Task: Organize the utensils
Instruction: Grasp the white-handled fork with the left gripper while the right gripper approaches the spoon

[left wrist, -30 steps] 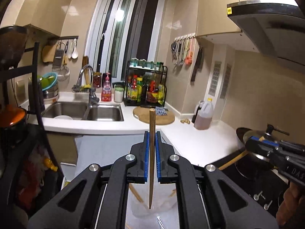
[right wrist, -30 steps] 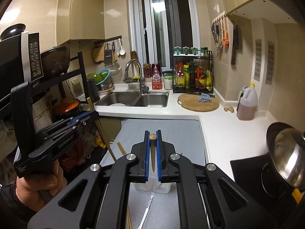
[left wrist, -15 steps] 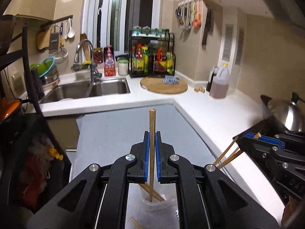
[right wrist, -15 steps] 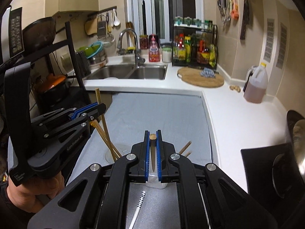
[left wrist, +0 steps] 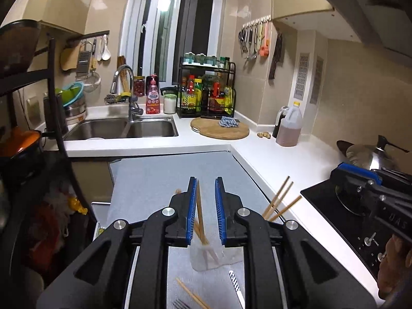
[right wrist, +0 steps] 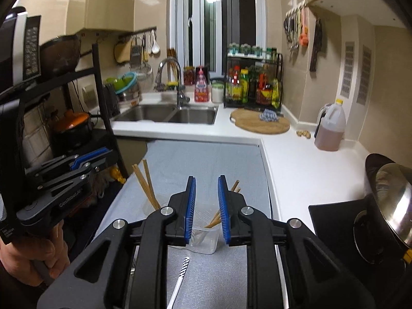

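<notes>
The left claw [left wrist: 206, 188] has just been opening; a chopstick [left wrist: 200, 213] leans on its left pad, dropping into the clear cup [left wrist: 206, 260] below. The right claw [right wrist: 206, 188] has likewise parted, empty, above a second cup [right wrist: 203, 242] holding chopsticks [right wrist: 215, 220]. Both cups stand on the grey table [left wrist: 159, 177], a fork [right wrist: 180, 278] lying near.

We hold both grippers side by side, tilted downward. The left gripper [left wrist: 206, 198] has just been opening, its blue fingers [left wrist: 191, 211] parted, one chopstick leaning against the left pad. The right gripper [right wrist: 206, 198] has just been opening too, nothing pressed between its fingers [right wrist: 223, 211]; a hand [right wrist: 28, 255] grips the left handle.
</notes>
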Available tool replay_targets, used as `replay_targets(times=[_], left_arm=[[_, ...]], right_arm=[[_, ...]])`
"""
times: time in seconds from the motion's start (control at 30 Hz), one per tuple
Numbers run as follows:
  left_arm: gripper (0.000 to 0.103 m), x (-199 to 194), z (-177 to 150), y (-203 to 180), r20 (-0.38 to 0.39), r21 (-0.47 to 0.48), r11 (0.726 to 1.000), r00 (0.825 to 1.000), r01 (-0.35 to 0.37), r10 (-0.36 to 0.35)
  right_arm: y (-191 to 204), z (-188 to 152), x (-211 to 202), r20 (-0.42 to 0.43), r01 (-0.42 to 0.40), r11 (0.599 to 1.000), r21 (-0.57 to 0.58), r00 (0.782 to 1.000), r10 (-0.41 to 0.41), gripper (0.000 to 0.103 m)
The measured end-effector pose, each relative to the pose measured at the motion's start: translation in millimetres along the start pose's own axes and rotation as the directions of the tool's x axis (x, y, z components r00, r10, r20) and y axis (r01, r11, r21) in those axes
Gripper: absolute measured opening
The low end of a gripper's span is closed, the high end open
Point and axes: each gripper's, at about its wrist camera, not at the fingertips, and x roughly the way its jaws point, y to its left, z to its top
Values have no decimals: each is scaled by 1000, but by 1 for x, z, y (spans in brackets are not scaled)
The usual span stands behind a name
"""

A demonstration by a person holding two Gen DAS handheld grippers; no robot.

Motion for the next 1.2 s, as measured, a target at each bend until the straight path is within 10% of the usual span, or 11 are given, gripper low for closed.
replay_targets(times=[0.63, 0.83, 1.2], left_arm=[[15, -17, -233, 4, -219, -179, 975, 972, -130, 89], [27, 3, -253, -11, -271, -181, 979, 962, -91, 40], [19, 5, -267, -14, -330, -135, 981, 940, -137, 85]], right_arm=[[3, -237, -15, -44, -40, 970, 238, 998, 52, 9], [9, -284, 5, -128, -42, 971, 237, 989, 74, 11], [19, -286, 23, -181, -114, 956, 271, 969, 167, 13]])
